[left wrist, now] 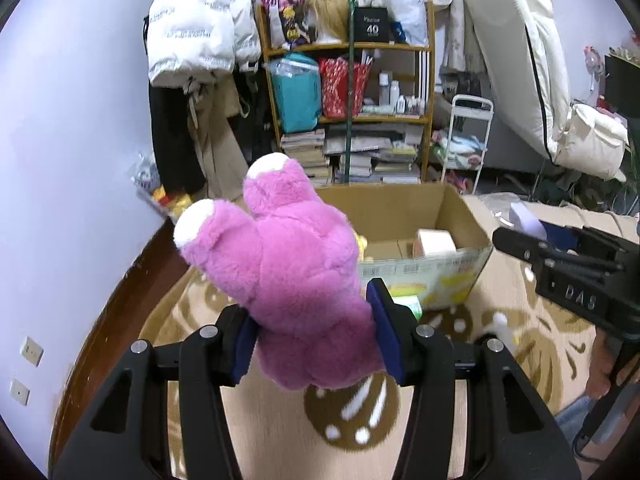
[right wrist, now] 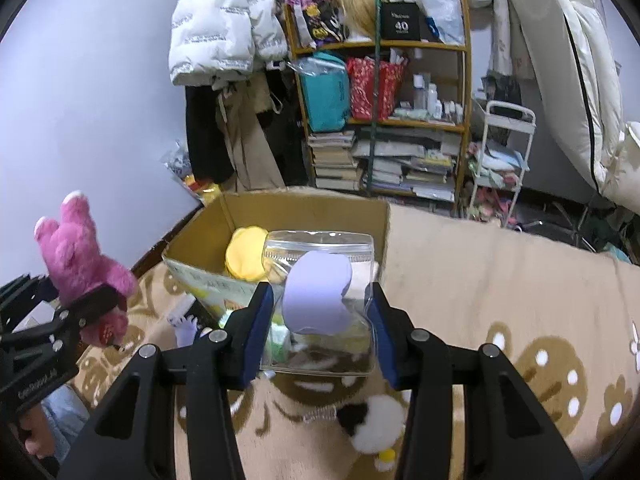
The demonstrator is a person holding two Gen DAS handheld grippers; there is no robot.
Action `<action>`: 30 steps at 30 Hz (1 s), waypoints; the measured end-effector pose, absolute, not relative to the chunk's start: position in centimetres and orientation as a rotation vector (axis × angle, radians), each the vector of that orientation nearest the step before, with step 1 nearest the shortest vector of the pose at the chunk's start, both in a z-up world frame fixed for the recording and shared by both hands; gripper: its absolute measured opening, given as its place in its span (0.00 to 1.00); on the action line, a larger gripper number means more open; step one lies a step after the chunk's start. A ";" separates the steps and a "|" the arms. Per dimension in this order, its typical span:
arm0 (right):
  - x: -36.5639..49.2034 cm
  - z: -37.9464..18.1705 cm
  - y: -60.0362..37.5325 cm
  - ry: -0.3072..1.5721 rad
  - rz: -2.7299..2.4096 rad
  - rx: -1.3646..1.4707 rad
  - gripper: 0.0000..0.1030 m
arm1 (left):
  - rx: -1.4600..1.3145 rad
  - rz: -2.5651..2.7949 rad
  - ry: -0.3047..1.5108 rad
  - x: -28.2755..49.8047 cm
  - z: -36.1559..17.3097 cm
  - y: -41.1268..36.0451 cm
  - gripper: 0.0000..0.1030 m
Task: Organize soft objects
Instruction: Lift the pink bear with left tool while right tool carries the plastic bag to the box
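1. Nearest the left wrist camera, the left tongs (left wrist: pixel 316 332) clamp a pink plush toy (left wrist: pixel 288 276), its white-tipped feet pointing up, held above the rug (left wrist: pixel 500 352).
2. Right tongs (right wrist: pixel 322 320) pinch a clear zip pouch (right wrist: pixel 320 300) holding a lilac soft piece (right wrist: pixel 316 300).
3. Just ahead of both stands an open cardboard box (right wrist: pixel 304 208), a yellow plush (right wrist: pixel 246 254) inside.
4. A black-and-white plush (right wrist: pixel 376 424) lies on the rug below the right tongs.
5. Behind the box stand a cluttered shelf (left wrist: pixel 348 80) and a white cart (left wrist: pixel 468 140).
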State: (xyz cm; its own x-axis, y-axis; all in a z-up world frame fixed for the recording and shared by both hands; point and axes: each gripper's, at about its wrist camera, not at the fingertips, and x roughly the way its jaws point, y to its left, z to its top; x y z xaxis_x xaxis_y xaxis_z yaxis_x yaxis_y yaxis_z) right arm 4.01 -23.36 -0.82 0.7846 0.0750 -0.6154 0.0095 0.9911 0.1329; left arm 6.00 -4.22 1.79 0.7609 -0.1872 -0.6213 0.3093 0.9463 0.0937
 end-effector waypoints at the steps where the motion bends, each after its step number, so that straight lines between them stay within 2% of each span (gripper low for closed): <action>1: 4.1 -0.7 -23.2 0.657 0.035 0.125 0.48 | 0.198 -0.273 0.639 6.2 2.1 -4.3 0.50; 6: 4.7 0.0 -23.1 0.619 0.035 0.111 0.48 | 0.292 -0.252 0.534 7.7 3.2 -6.0 0.50; 14: 6.6 0.4 -23.6 0.562 -0.001 0.099 0.48 | 0.326 -0.241 0.502 10.9 3.1 -7.3 0.50; 22: 8.2 0.5 -24.2 0.505 -0.013 0.069 0.48 | 0.353 -0.250 0.509 13.8 1.7 -9.0 0.50; 30: 10.3 -1.9 -25.1 0.561 -0.012 0.091 0.48 | 0.352 -0.258 0.587 15.9 -1.3 -9.4 0.50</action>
